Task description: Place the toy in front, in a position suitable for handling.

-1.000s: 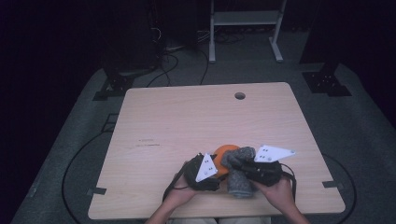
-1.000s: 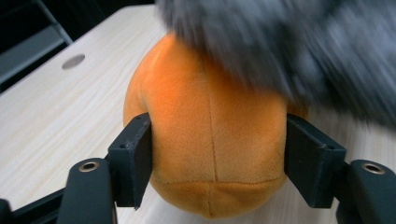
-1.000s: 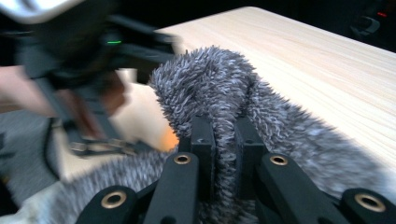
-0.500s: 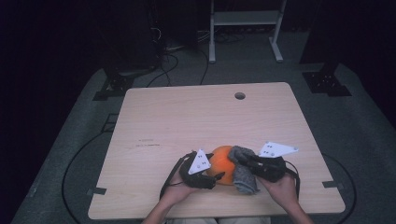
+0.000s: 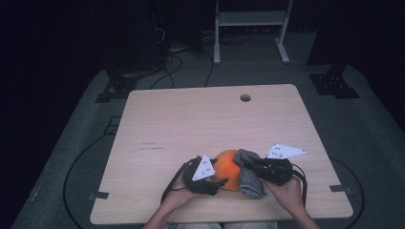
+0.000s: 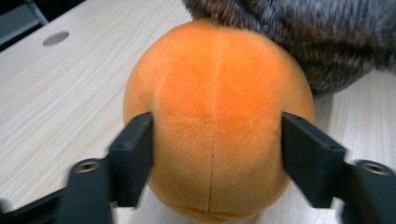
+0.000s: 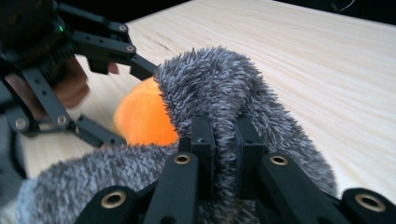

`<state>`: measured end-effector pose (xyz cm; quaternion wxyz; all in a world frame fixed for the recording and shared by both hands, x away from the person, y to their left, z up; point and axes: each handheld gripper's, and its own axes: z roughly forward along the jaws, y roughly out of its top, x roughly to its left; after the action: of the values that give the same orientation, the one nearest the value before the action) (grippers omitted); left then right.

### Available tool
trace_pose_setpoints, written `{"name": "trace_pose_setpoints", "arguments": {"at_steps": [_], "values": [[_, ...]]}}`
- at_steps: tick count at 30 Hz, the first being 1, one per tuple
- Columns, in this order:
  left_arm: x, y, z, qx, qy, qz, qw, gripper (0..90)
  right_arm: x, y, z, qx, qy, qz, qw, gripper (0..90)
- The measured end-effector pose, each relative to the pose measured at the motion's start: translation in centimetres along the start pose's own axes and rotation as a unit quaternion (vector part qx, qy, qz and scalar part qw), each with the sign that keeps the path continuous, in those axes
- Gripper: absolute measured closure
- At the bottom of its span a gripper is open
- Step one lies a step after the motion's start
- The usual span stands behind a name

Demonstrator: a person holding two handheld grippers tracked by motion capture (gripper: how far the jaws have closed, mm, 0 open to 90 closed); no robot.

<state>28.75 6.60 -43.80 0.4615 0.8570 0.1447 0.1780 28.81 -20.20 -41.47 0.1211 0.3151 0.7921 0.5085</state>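
Since a second ago the grey sock has come off the top of the orange ball, and it now drapes down the ball's right side; more orange shows, and both hands have hardly shifted.

On the table, near its front edge and a little right of centre, ball and sock sit together between the two grippers. The ball is a plush thing with a seam down its middle. By the look of it, it is light and soft, will dent under the pads and spring back, and its nap should grip rather than slip. Its widest girth is the place to take it, which is where the jaws now stand.

The sock is fuzzy, limp and light. It will fold and drag wherever it is pulled, so a pinch on a bunched fold or at the cuff is the sure hold.

The left gripper has just been opening. Its jaws flank the ball at both sides, the pads at or barely off the plush and no dent showing, so I judge the grip loosened. The right gripper is pinched nearly closed on a fold of sock, with fabric squeezed between the pads.
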Motion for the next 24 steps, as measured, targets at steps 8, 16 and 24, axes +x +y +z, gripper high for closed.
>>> {"name": "trace_pose_setpoints", "arguments": {"at_steps": [8,16,24], "values": [[0.3,0.1,-0.2,-0.011,0.006,-0.011,0.9999,27.9,1.6,0.1,0.9,0.008,0.003,-0.053,0.9986,80.8],[2.2,-0.9,-0.8,-0.006,-0.024,-0.069,0.9973,25.8,-0.3,-0.9,0.0,0.005,-0.015,-0.002,0.9999,80.8],[2.4,-1.1,-0.9,0.004,-0.023,-0.067,0.9975,29.1,-1.4,-1.6,0.5,0.026,-0.019,0.016,0.9993,80.8]]}}
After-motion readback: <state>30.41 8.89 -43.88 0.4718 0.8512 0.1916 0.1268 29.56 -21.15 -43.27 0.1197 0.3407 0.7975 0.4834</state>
